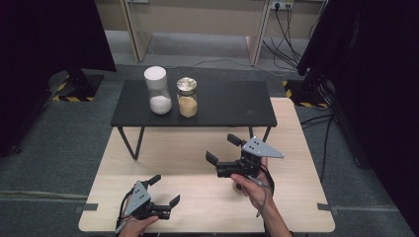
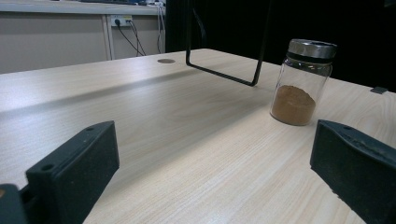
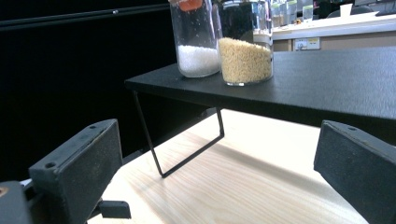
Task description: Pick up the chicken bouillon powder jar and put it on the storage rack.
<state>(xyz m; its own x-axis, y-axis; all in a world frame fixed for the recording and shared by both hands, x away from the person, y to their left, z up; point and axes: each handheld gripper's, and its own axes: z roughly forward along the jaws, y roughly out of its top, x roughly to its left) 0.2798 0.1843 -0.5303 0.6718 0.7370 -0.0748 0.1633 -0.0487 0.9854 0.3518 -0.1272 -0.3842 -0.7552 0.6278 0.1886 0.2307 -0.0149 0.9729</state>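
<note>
On the light wooden counter (image 1: 163,163), near its front edge:

- Left gripper (image 1: 164,191), held in a hand at the front left corner, resting low over the counter. Jaws wide apart, nothing between them; its own view shows bare wood in the gap.
- Right gripper (image 1: 223,148), held in a hand (image 1: 252,187) right of centre, raised off the counter and pointing toward the black shelf. Jaws spread wide, empty.
- Jar of brown powder (image 2: 302,83), clear glass with a metal lid, upright on the counter, seen from the left gripper view ahead of that gripper and toward its right jaw, apart from both jaws. Stands just beside a wire leg (image 2: 219,74) of the shelf. In the high view the right hand covers its place.

On the black shelf (image 1: 222,106), a low stand on wire legs at the far half of the counter:

- Jar of white grains (image 1: 158,91), white lid, at the left part of the shelf top, upright.
- Jar of yellow grains (image 1: 187,97), metal lid, just beside the white-grain jar on its right, upright. Both stand near the shelf's front edge in the right gripper view.
</note>
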